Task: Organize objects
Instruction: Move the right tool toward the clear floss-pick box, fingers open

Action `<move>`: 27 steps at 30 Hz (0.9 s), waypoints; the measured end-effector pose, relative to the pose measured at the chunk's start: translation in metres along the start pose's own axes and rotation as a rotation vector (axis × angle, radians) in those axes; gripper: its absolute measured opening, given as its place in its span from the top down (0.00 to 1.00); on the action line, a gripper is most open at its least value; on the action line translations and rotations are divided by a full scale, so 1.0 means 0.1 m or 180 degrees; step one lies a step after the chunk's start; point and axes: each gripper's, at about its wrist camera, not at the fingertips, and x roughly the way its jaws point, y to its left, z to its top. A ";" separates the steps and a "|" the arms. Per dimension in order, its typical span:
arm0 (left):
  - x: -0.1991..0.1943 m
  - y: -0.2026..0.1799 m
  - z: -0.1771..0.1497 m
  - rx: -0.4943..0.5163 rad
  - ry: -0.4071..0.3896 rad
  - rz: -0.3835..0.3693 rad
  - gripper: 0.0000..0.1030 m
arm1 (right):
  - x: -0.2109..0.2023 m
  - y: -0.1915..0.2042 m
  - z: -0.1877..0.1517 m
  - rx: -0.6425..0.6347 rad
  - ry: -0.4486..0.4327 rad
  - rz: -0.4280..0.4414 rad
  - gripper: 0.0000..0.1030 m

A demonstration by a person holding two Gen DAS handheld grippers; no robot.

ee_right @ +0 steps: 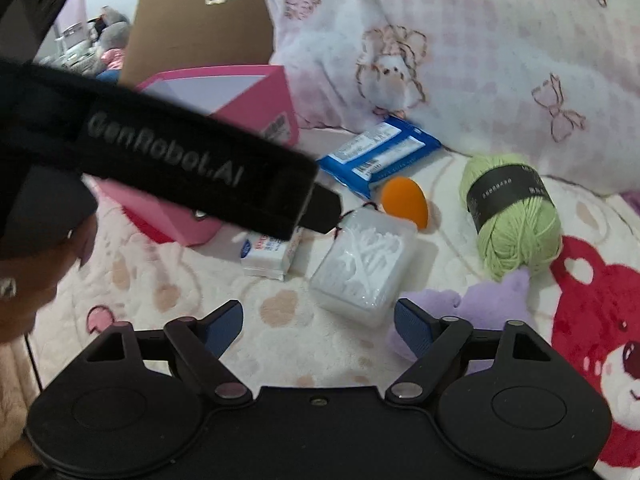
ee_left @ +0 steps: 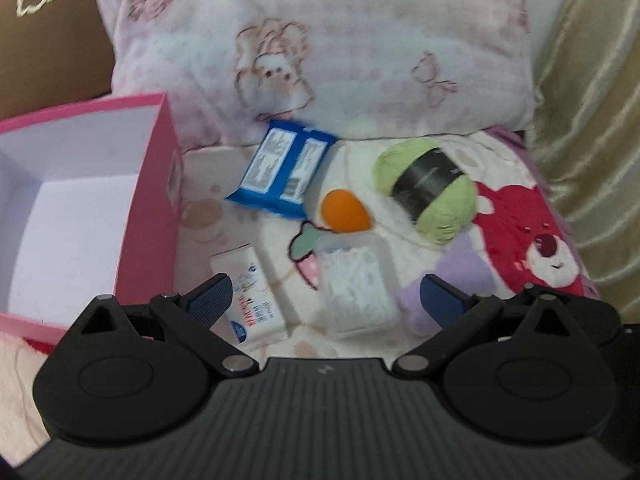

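We hold both grippers over a bed covered with a cream fleece blanket (ee_left: 352, 168) printed with pale paw marks, a purple shape and a red bear (ee_left: 532, 236). A large pillow (ee_left: 344, 40) in pink and white check with little drawn animals stands against the head of the bed, with a brown cushion (ee_left: 48, 40) to its left and a shiny gold curtain (ee_left: 592, 120) to its right.

The things to sort lie on the blanket in front of the pillow. A blue wipes packet (ee_left: 280, 168) lies just below the pillow, tilted. An orange egg-shaped sponge (ee_left: 345, 211) sits just beside its lower corner. A ball of green yarn (ee_left: 428, 190) with a black band lies to the right, near the red bear. Below the sponge rests a clear plastic box (ee_left: 354, 284) of white picks, and left of it a small white tissue pack (ee_left: 252, 292). An open pink box (ee_left: 80, 208) with a white inside stands at the left edge, holding nothing we can see.

The left gripper (ee_left: 326, 300) has its jaws apart, with the tissue pack and clear box showing between them farther off. The right gripper (ee_right: 318, 326) also stands apart, nothing clamped, the clear box (ee_right: 362, 264) just ahead. A black strap (ee_right: 180, 160) with lettering crosses the right view, and beyond it we glimpse a cluttered room corner, too blurred to read.
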 end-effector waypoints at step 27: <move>0.46 0.29 -0.15 -0.0510 -0.0404 -0.0294 0.16 | 0.47 0.06 -0.15 0.0145 -0.0245 -0.0382 0.18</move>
